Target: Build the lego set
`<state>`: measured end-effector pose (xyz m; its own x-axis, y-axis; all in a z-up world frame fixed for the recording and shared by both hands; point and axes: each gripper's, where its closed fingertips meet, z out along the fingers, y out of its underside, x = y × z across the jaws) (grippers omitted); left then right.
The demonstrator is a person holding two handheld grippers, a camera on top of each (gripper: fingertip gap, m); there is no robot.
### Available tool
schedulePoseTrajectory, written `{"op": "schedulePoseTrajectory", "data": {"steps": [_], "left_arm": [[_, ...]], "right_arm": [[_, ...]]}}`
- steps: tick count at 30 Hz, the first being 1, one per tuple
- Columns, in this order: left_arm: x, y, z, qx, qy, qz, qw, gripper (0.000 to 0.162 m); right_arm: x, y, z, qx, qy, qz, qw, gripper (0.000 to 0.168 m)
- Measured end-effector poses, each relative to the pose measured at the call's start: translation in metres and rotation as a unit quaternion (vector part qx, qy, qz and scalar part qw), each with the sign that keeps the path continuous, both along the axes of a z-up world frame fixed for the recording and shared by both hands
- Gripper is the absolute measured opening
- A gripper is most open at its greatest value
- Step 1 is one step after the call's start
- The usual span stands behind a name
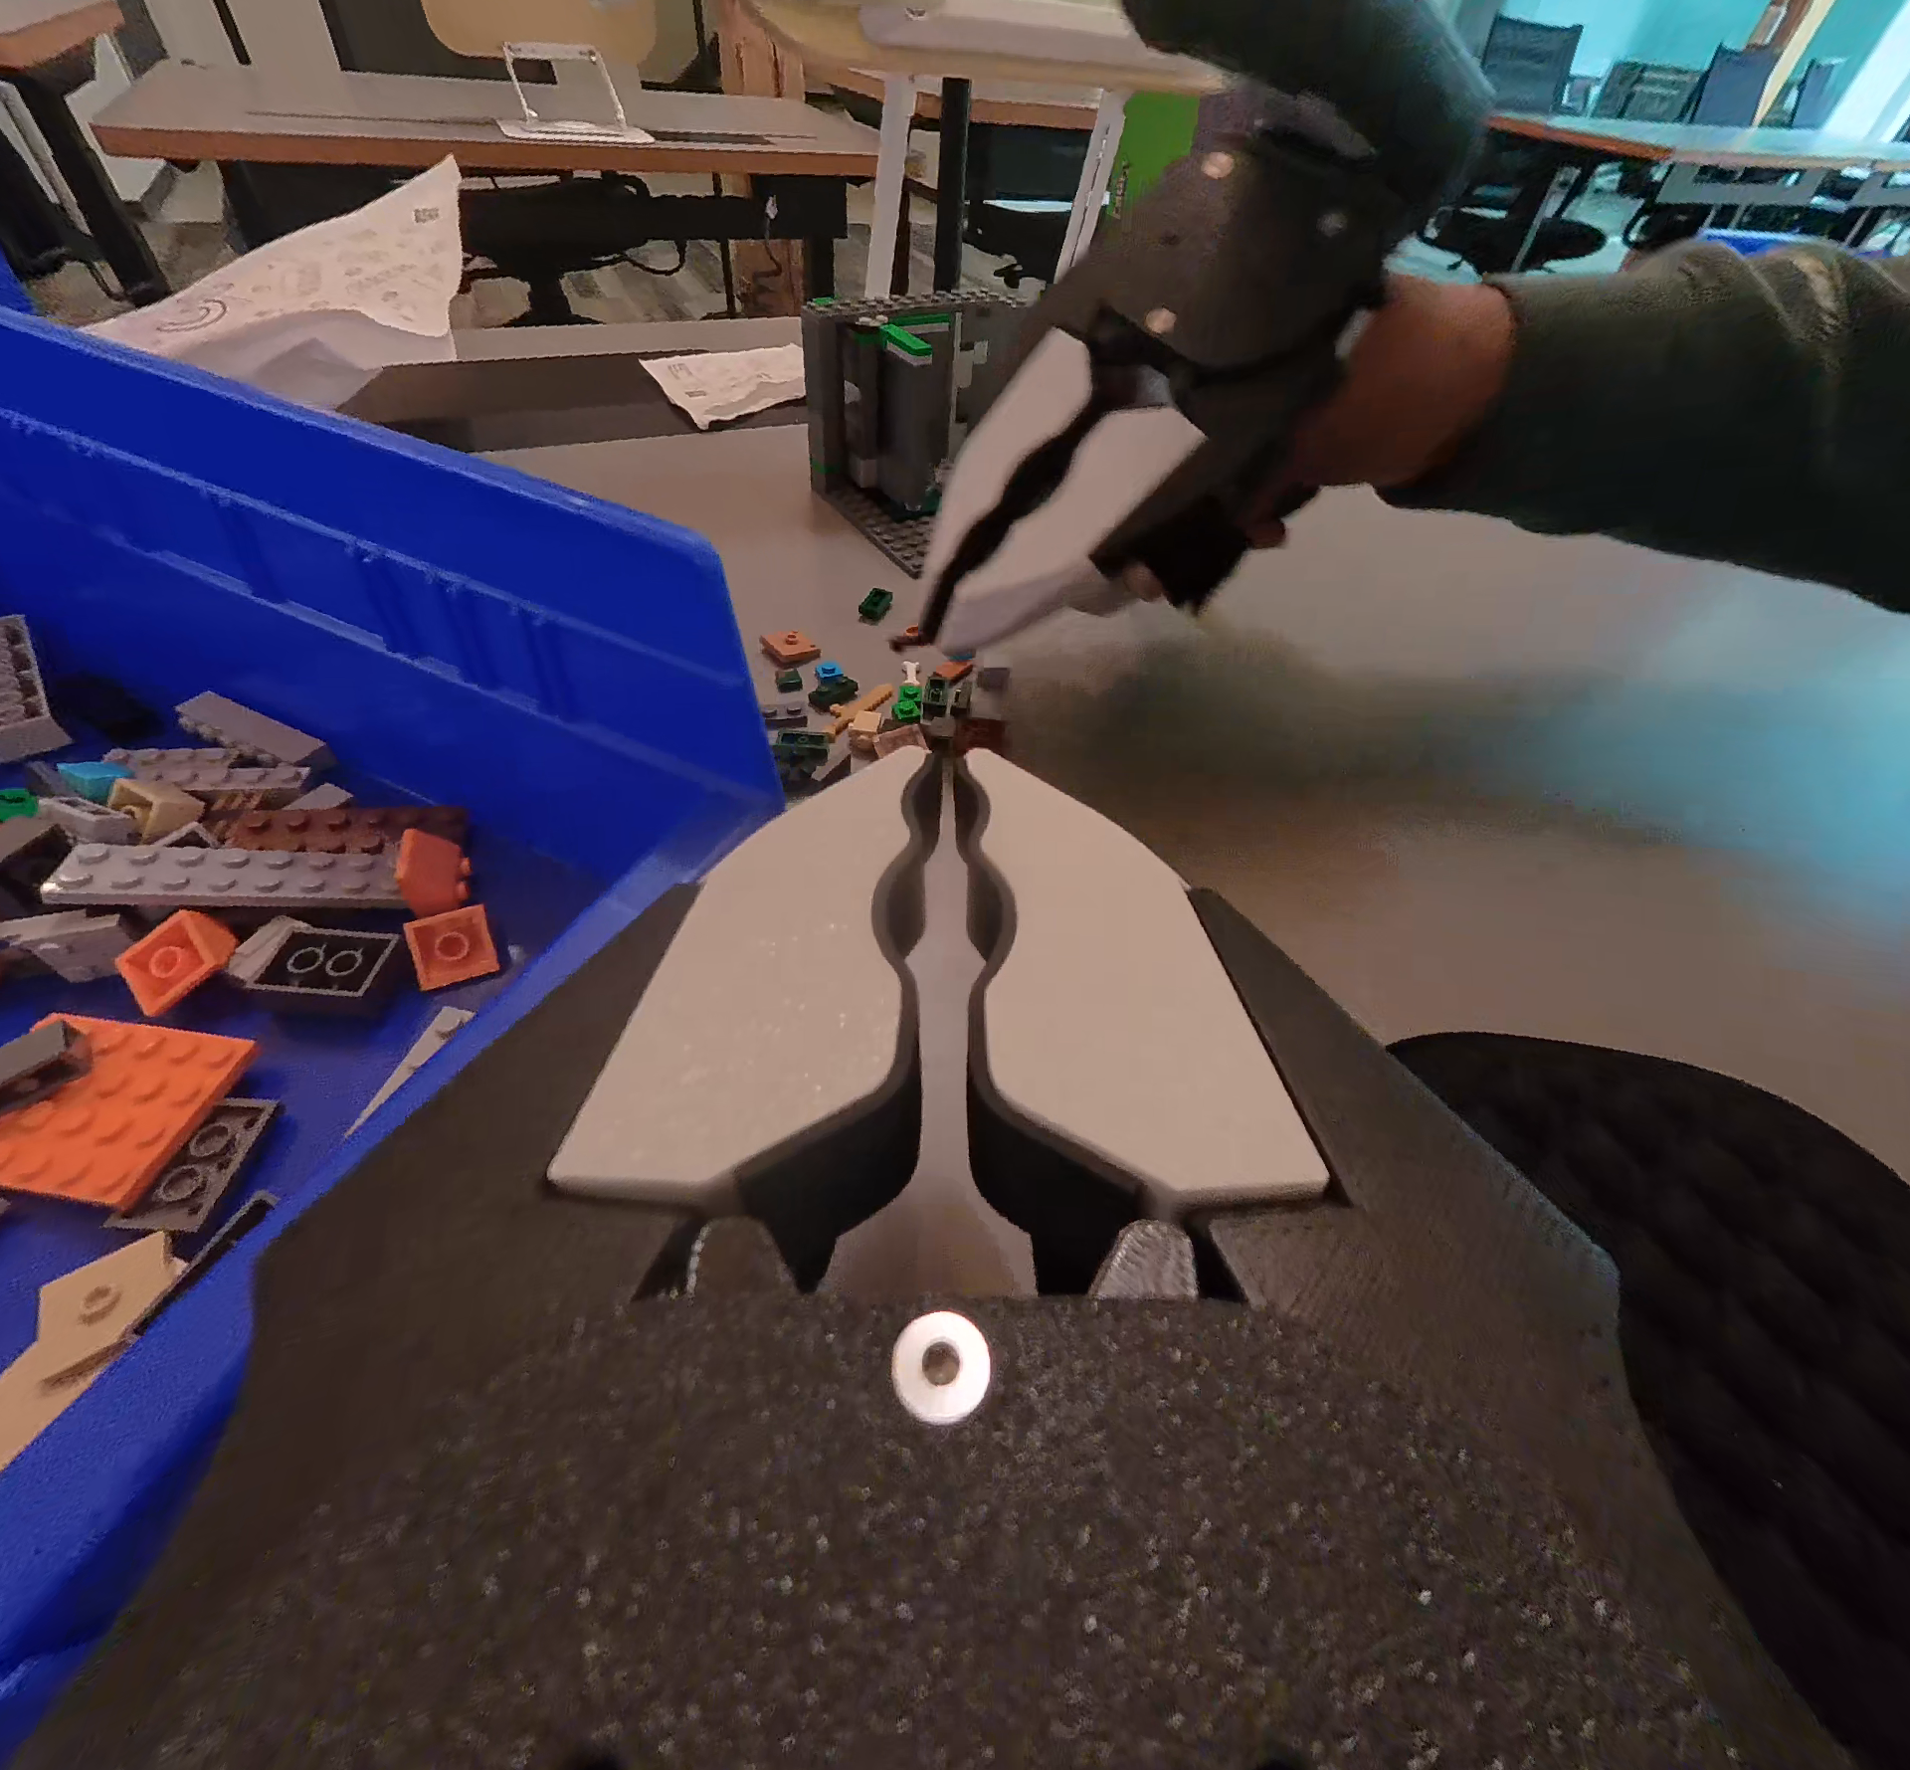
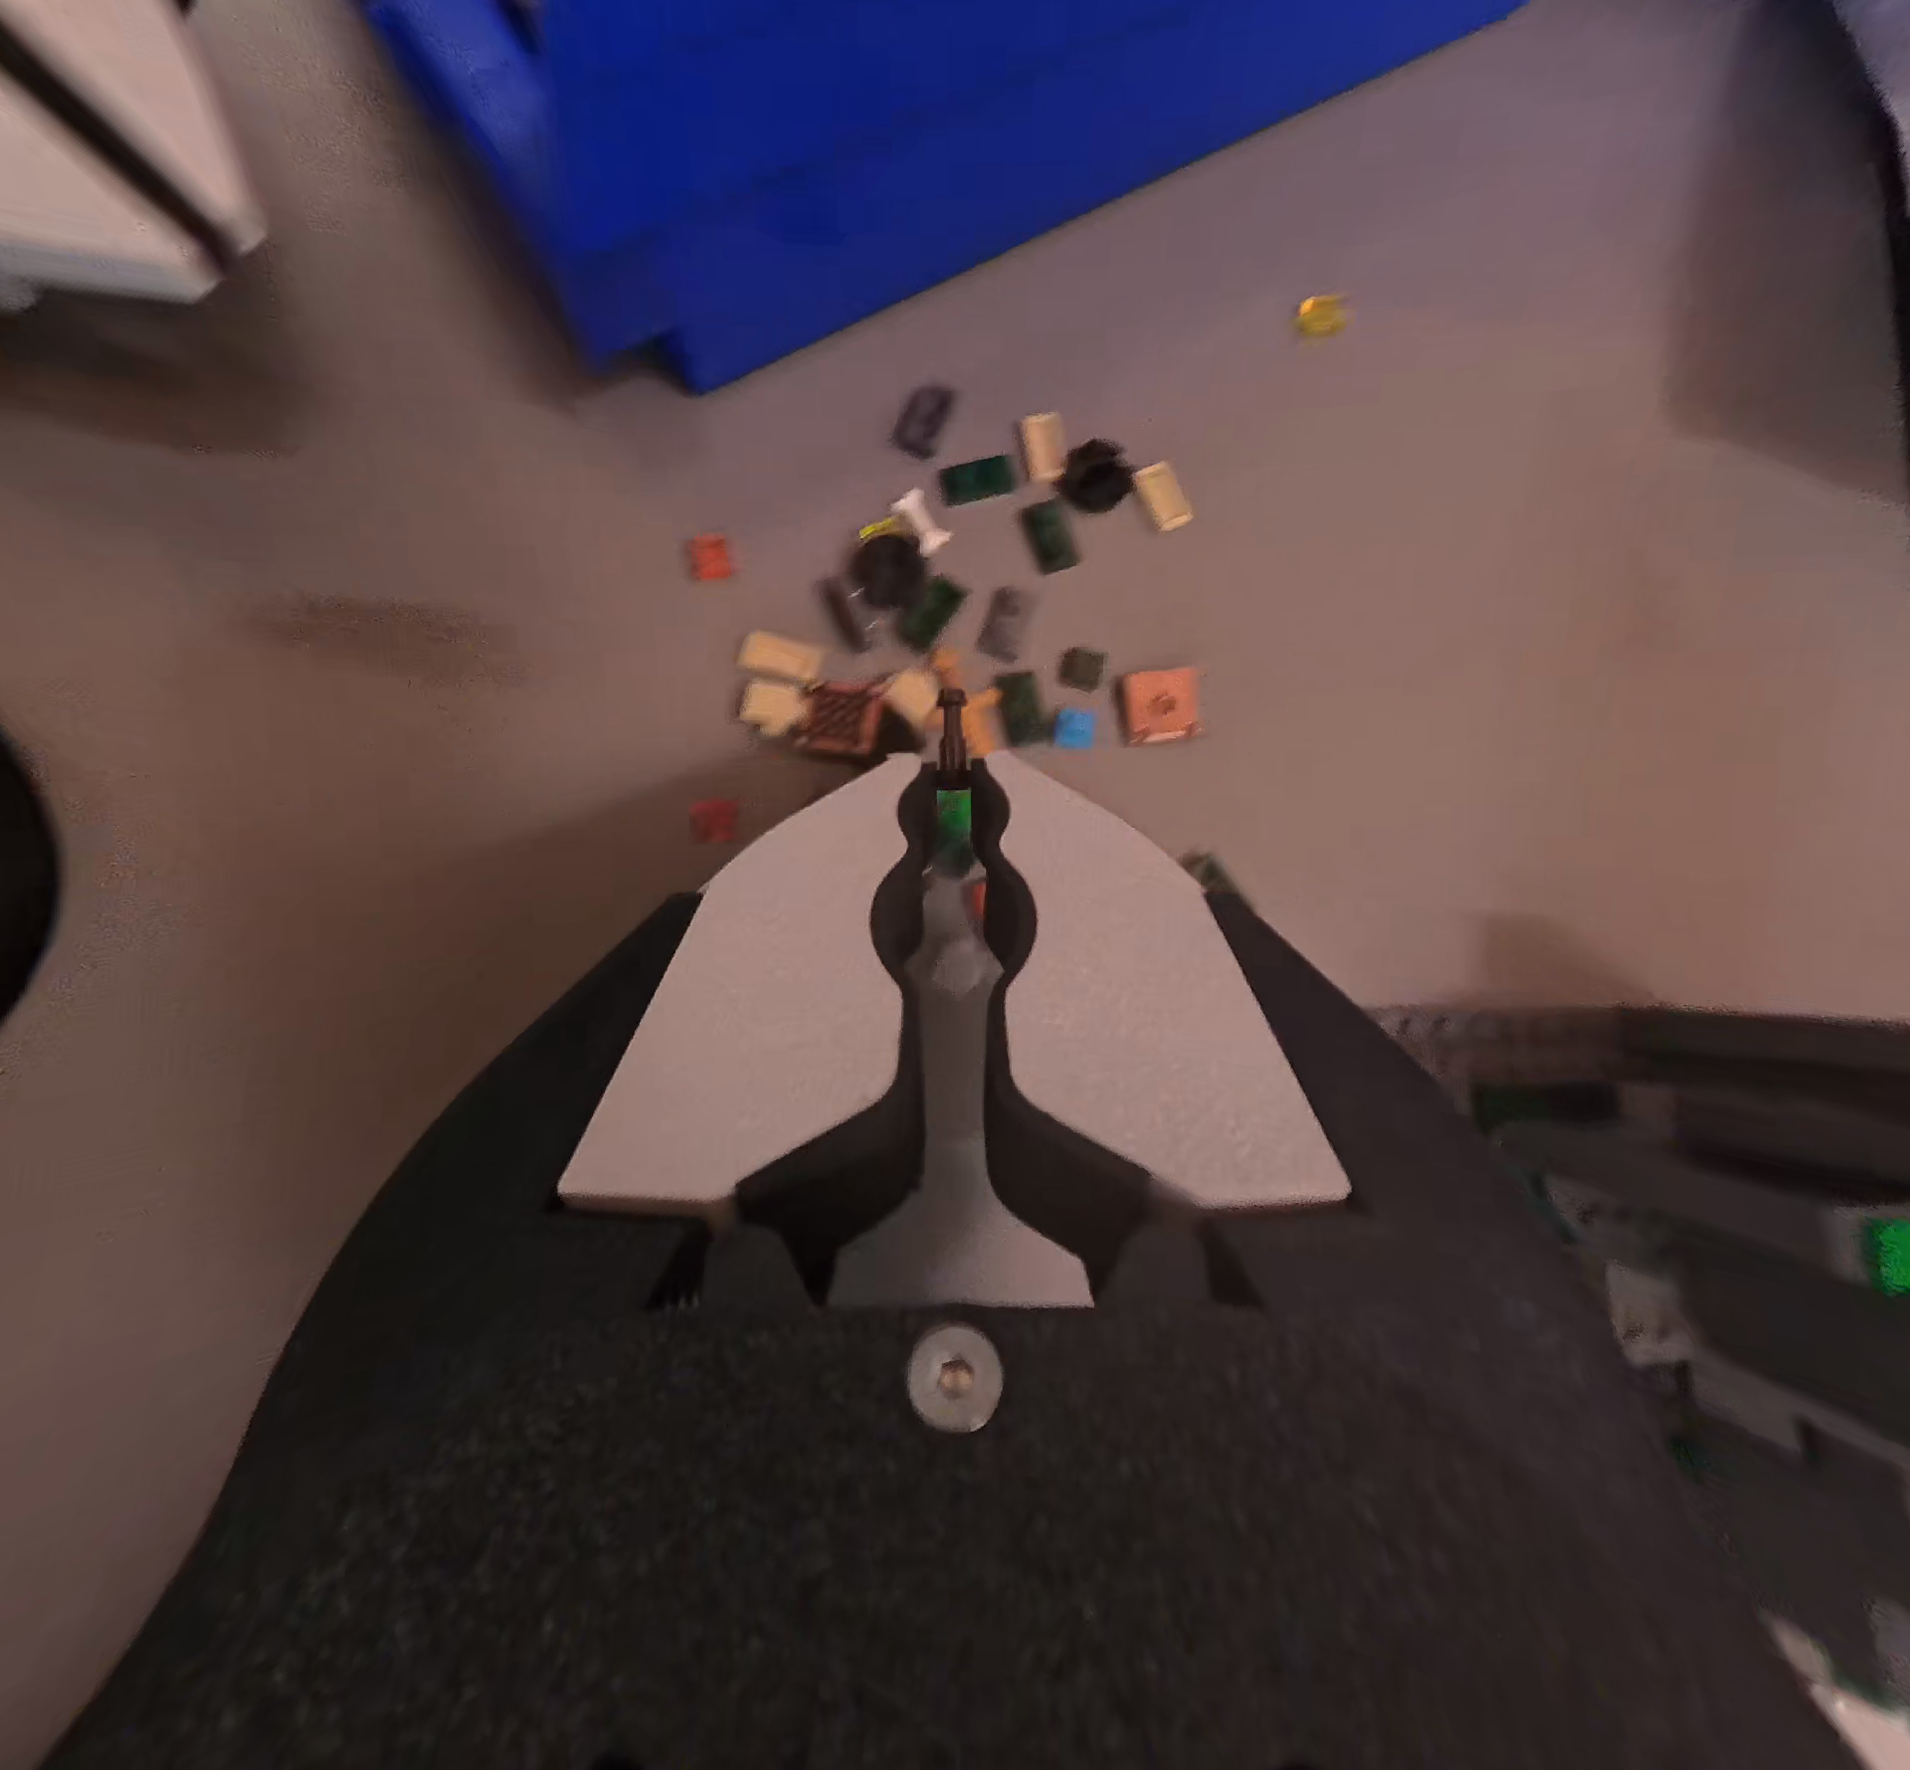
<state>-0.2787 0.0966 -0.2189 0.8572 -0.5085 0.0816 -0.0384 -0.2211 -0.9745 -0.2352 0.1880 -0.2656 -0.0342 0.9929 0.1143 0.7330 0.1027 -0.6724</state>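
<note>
A thin dark lego pin (image 2: 952, 726) is pinched at the very tips of the right gripper (image 2: 952, 767), with its free end sticking out forward past the fingertips; the 2 fingers are clenched on it. The view is blurred, so the exact shape of the pin cannot be told. Below the tips, a scatter of small loose pieces (image 2: 972, 583) is spread on the grey desk (image 2: 1499, 583): green, tan, black, grey, 1 blue, 1 salmon-coloured square plate and a brown grille tile can be made out.

In the left wrist view, the same scatter (image 1: 879, 697) is seen just beyond the left gripper (image 1: 943, 761), whose fingers are drawn nearly together with only a narrow slit between them and nothing held. The right gripper (image 1: 935, 630) is seen from the side, angled down with its tips just above the pile, gripped by a hand (image 1: 1375, 397) in a dark green sleeve.

Behind the pile, a partly built grey and green lego structure (image 1: 889, 408) is stood upright on a dark baseplate. A blue bin (image 1: 434, 583) filled with larger bricks is placed at the left, touching the desk beside the scatter. Printed instruction sheets (image 1: 341, 284) are lying beyond the bin.
</note>
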Motion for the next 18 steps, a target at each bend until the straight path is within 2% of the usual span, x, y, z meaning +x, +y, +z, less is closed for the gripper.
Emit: {"op": "schedulePoseTrajectory", "data": {"steps": [4,12,18], "left_arm": [[0.002,0.002,-0.001,0.008,0.025,0.006,1.000,0.001],[0.004,0.004,-0.005,0.007,0.048,0.014,0.999,0.001],[0.005,0.005,-0.006,0.005,0.051,0.013,0.999,0.000]], "right_arm": [[-0.025,0.028,-0.004,0.003,-0.015,-0.001,1.000,0.006],[-0.057,0.037,-0.025,0.008,-0.045,0.017,0.999,0.008],[-0.055,0.041,-0.012,0.001,-0.013,0.007,1.000,0.014]]}}
